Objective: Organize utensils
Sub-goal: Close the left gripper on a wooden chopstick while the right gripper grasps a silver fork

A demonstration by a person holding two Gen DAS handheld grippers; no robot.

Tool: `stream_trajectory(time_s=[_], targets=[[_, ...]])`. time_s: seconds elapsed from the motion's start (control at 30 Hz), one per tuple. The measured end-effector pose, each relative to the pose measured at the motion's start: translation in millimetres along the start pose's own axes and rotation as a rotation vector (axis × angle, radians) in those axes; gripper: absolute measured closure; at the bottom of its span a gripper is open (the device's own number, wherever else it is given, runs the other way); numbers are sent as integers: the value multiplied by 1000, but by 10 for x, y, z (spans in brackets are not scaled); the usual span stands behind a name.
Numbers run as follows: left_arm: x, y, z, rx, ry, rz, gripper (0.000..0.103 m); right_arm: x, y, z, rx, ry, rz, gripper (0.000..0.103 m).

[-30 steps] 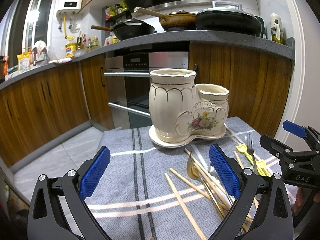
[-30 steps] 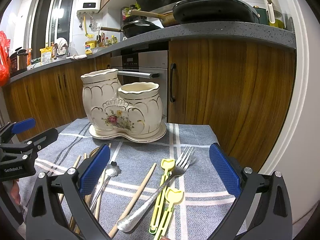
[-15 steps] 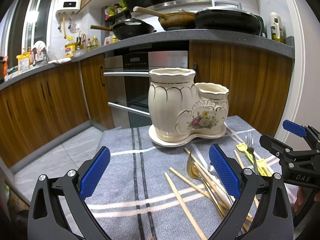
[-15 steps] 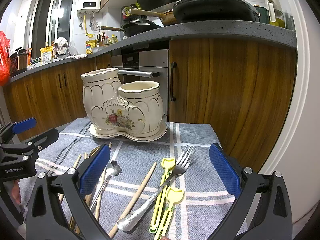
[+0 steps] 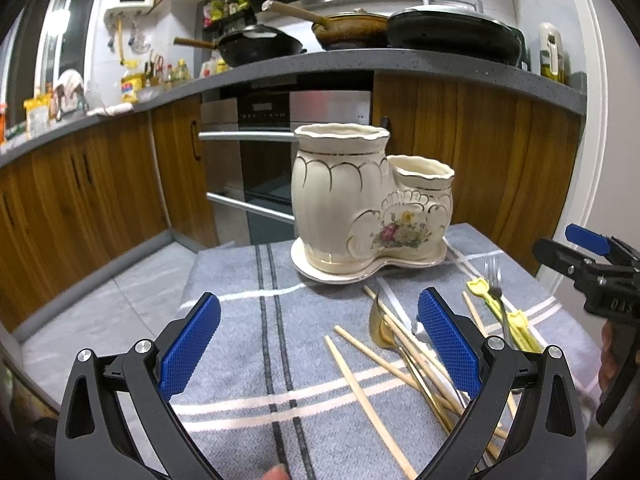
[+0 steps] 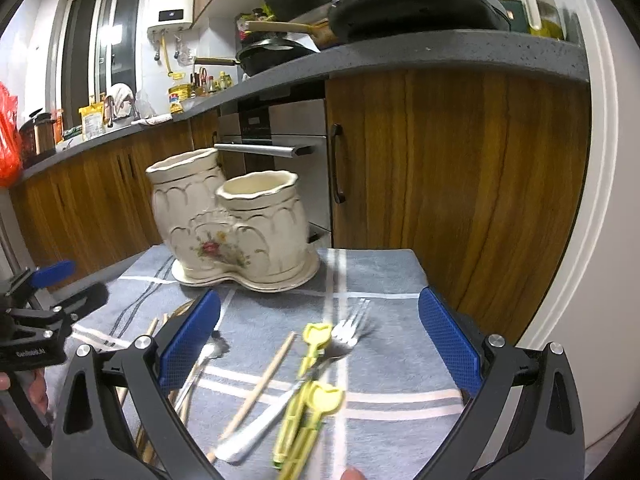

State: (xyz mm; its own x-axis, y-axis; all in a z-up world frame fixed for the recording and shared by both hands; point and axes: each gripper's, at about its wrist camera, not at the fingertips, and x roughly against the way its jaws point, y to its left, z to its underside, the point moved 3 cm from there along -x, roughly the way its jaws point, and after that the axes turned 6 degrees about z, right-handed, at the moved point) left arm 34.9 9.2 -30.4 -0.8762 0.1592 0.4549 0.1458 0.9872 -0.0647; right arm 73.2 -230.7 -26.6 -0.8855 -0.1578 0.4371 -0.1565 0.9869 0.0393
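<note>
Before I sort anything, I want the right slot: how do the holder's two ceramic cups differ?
The tall cup rises higher and is wider than the short cup. The tall cup's side is plain with gold scallops; the flower motif sits low in front of the short cup. Both are cream, gold-trimmed, wavy-rimmed, joined on one base, with nothing sticking out.

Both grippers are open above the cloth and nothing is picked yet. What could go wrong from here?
The fork lies crossed with the yellow picks and a chopstick, so the right gripper may lift or drag more than one. The gold spoon sits among loose chopsticks, which could roll when the left gripper closes. The ceramic holder stands near; a swinging handle might knock it.
</note>
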Motion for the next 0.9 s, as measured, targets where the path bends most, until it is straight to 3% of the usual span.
stream_trajectory(time_s=[0.2,0.4,0.57,0.67,0.9], targets=[[-42,149,46,69,52,20,5,-68,-229,5,-48,50,7,5],[-161,43,186,45,174,31,9,-130,-315,68,-65,104,5,6],[-131,-28,314,50,234,28,24,-284,-424,85,-71,174,12,22],[-204,-38,371,66,289,50,37,-435,-483,96,-105,238,-29,33],[-425,-141,403,-15,386,48,55,-868,-430,123,-82,384,-103,54]])
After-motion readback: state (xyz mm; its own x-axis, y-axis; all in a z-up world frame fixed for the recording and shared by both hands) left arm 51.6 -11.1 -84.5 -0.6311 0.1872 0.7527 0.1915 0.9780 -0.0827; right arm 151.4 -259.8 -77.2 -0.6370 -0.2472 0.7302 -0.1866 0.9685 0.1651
